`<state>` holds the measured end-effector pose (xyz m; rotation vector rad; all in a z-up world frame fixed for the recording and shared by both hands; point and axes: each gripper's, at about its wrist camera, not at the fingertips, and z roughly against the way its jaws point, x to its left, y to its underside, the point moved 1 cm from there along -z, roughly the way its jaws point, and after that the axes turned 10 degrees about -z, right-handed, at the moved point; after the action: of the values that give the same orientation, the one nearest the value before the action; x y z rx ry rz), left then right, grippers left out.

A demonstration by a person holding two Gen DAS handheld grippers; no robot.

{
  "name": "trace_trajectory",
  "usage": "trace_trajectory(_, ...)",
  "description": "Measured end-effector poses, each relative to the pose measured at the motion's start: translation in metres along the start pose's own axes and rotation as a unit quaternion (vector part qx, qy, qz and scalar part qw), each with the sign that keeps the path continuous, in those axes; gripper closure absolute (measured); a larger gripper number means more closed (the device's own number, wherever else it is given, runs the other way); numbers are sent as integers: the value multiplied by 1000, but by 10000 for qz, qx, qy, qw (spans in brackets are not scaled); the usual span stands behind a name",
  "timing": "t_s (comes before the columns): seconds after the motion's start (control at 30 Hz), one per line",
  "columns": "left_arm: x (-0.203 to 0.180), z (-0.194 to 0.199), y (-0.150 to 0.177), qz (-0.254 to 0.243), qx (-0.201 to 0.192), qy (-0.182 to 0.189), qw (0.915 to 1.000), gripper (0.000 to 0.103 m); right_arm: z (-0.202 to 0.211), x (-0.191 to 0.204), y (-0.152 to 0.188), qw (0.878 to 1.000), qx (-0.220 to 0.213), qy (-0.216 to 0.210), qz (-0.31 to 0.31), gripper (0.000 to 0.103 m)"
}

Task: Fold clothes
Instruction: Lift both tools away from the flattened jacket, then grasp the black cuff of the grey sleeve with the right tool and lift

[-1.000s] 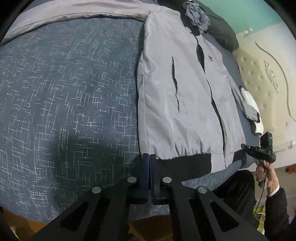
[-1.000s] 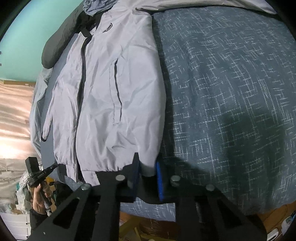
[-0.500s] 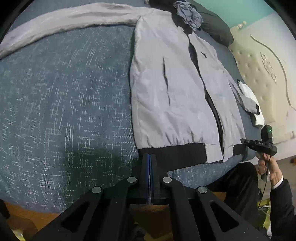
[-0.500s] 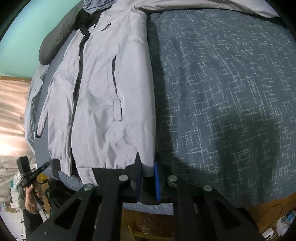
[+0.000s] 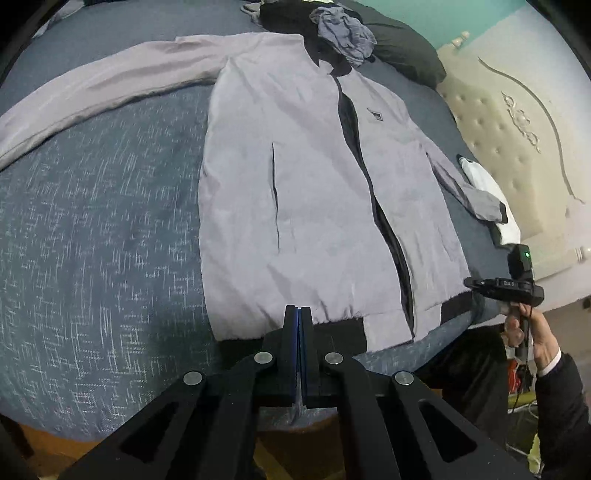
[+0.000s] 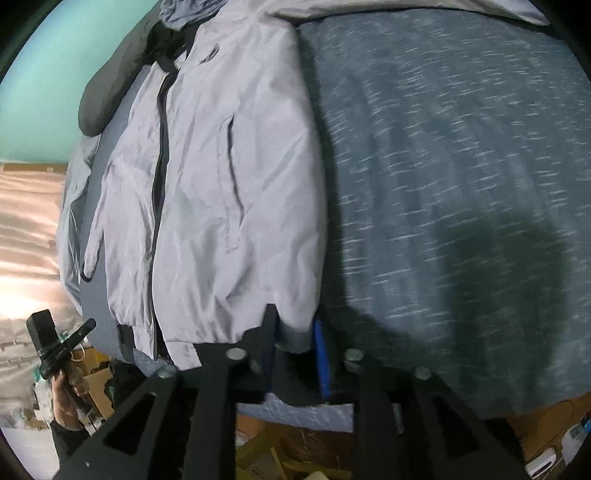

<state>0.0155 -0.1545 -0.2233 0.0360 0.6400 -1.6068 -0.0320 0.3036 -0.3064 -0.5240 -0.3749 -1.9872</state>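
A light grey zip jacket [image 5: 314,221] lies face up on the bed, its black hem band [image 5: 347,332] toward me. One sleeve [image 5: 92,96] stretches out to the left. My left gripper [image 5: 299,317] is shut, its fingers pressed together in front of the hem of the left panel; no cloth shows between them. In the right wrist view the jacket [image 6: 221,203] fills the left half. My right gripper [image 6: 295,332] is shut on the right hem corner, with bunched grey cloth between its fingers. That edge is raised and casts a shadow on the cover.
The bed has a blue speckled cover [image 5: 92,240]. A dark pillow [image 5: 402,51] and a crumpled bluish garment [image 5: 343,33] lie by the collar, and a white item [image 5: 487,192] lies near the cream headboard [image 5: 517,140]. A person's hand [image 5: 524,328] is at the right. Clutter [image 6: 288,454] lies below the bed edge.
The left view has tilted up, so the collar and the outstretched sleeve show. The shut left fingers now stand over the mid hem, not its corner. The right view blurs as the hem corner rises.
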Motion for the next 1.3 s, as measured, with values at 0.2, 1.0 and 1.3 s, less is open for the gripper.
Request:
trace_trajectory(0.2,1,1,-18,46,-92,-160,9998,103,68,-34,-30,9970,-742,-116,-185,74)
trace_trajectory(1.0,-11,-41,-106,241,-697,-457,9962,103,258,-209,-194,9131,-3767,111,-1556,59)
trace_trajectory(1.3,-26,-77,-133,261,-715,-225,9968,103,249,-224,-215,9197,-3604,192,-1549,59)
